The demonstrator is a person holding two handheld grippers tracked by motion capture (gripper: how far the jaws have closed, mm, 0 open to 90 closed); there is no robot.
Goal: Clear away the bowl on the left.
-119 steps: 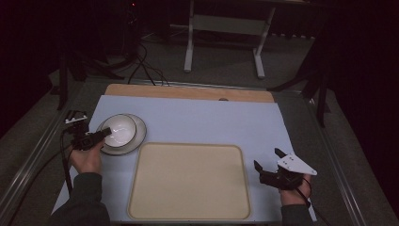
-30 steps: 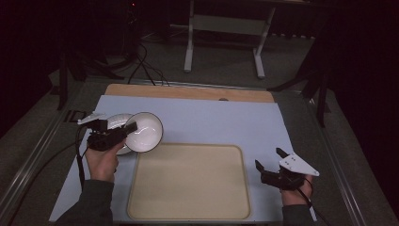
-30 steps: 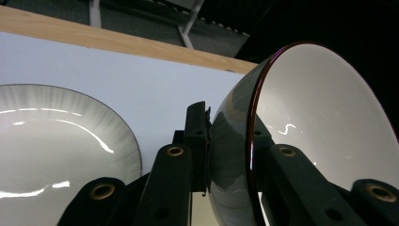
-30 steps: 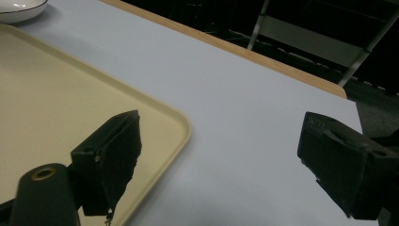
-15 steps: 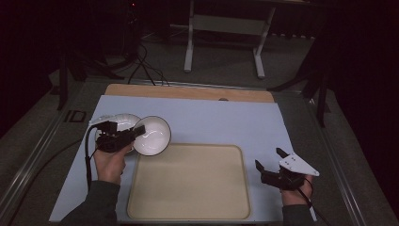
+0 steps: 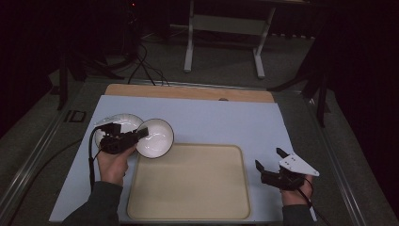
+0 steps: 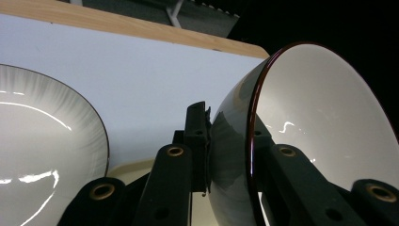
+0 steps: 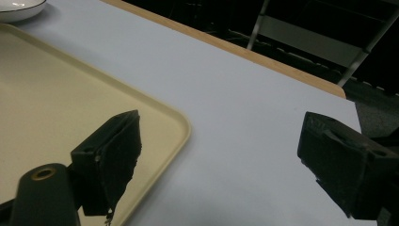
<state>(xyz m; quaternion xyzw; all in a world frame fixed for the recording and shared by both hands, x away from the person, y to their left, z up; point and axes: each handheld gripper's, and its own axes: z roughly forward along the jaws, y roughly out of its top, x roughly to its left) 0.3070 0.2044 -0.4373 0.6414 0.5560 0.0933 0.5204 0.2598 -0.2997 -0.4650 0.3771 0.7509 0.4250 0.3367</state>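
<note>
My left gripper (image 6: pixel 141 135) pinches the wall of the white bowl (image 6: pixel 155 138) at its dark rim, one jaw inside, one outside, and the bowl hangs tilted just above the far left corner of the beige tray (image 6: pixel 188 214), beside the white plate (image 6: pixel 123 123). My right gripper (image 6: pixel 269 160) waits with its jaws wide and empty near the tray's right edge. To do this well, I should level the bowl before lowering, set it flat on the tray, and only then loosen the pinch.
</note>
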